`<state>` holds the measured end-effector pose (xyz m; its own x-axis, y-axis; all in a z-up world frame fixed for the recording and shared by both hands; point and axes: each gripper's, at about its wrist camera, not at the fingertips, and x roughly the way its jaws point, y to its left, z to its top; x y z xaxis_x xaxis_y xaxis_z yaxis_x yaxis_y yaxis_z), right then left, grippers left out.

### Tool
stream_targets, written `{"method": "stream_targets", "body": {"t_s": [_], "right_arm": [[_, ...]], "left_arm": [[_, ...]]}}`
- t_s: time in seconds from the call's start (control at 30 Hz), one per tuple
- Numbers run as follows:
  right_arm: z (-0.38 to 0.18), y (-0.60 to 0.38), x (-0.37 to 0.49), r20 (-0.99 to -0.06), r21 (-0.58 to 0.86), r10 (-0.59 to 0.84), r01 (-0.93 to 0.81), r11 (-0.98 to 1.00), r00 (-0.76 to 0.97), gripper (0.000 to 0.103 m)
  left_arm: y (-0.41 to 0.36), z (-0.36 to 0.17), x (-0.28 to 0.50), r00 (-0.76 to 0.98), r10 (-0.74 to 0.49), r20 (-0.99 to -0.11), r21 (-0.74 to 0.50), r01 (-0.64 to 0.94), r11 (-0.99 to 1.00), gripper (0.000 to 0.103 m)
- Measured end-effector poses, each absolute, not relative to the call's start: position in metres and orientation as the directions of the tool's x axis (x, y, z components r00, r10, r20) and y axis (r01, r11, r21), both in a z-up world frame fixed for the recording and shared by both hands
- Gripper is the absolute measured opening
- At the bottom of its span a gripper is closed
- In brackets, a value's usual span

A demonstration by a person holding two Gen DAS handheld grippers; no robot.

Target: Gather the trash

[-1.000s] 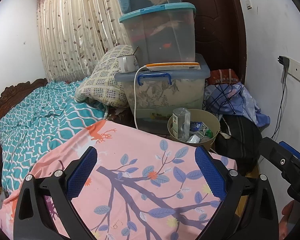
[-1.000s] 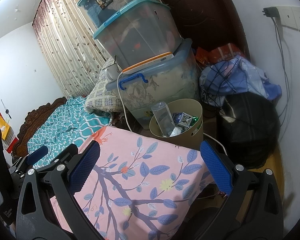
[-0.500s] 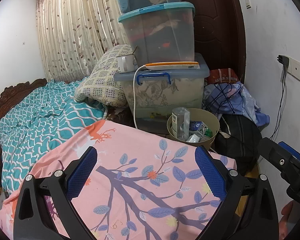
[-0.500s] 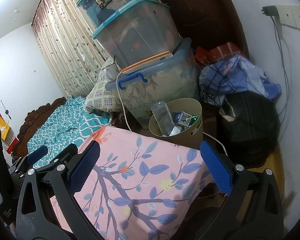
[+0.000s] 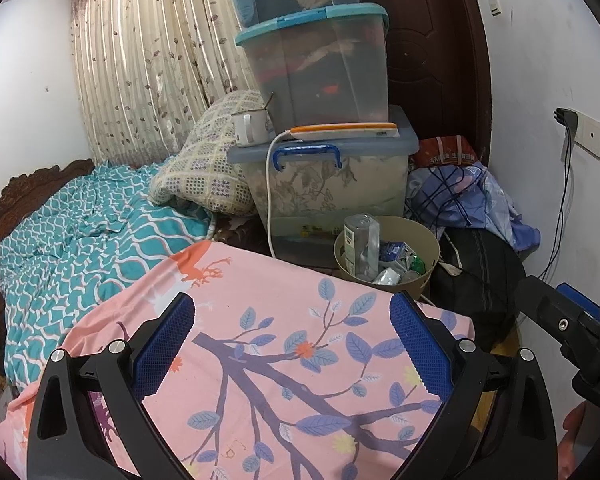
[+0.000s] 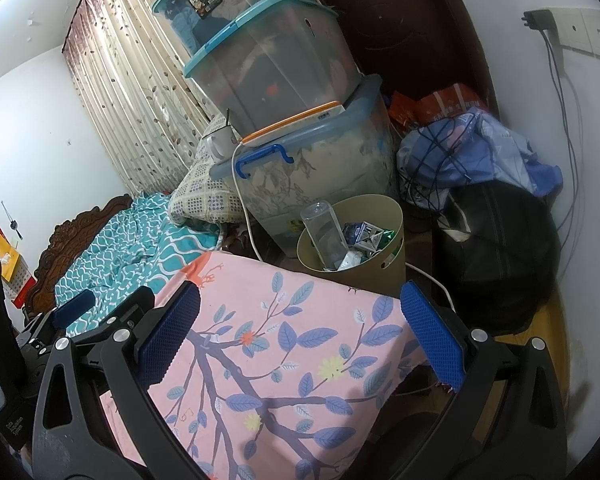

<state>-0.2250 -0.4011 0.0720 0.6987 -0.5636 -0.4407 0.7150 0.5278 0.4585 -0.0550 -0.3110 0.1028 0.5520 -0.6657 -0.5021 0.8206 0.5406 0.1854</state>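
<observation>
Two grippers, left gripper (image 5: 292,336) and right gripper (image 6: 300,332), fingers spread and empty over pink floral cloth (image 5: 284,344), beige bin (image 5: 428,244) of trash beyond, clear bottle (image 5: 362,240) upright inside, stacked storage boxes (image 5: 324,80) behind, black bag (image 6: 500,248) beside.

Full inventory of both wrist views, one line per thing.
bin: 1, beige, floor beside the bed, below the boxes
bottle: 1, clear, upright in bin
cartons and wrappers: several, mixed, in bin
boxes: 3, clear with blue lids, stacked
mug: 1, white, on bottom box lid
pillow: 1, checked, left of boxes
pink blanket: 1, floral, under both claws
teal quilt: 1, on bed
black bag: 1, right of bin
clothes: pile, blue, above bag
left claw: open, empty
right claw: open, empty
</observation>
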Motion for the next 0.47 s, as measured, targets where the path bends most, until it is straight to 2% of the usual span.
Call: {"method": "stream_targets", "body": {"t_s": [0.47], "right_arm": [[0.0728, -0.4022, -0.2249, -0.442, 0.460, -0.562, 0.715, 0.527, 0.699, 0.099]], "left_arm": [[-0.3036, 0.1036, -0.0560, 0.528, -0.675, -0.515, 0.176, 0.836, 0.520, 0.094]]}}
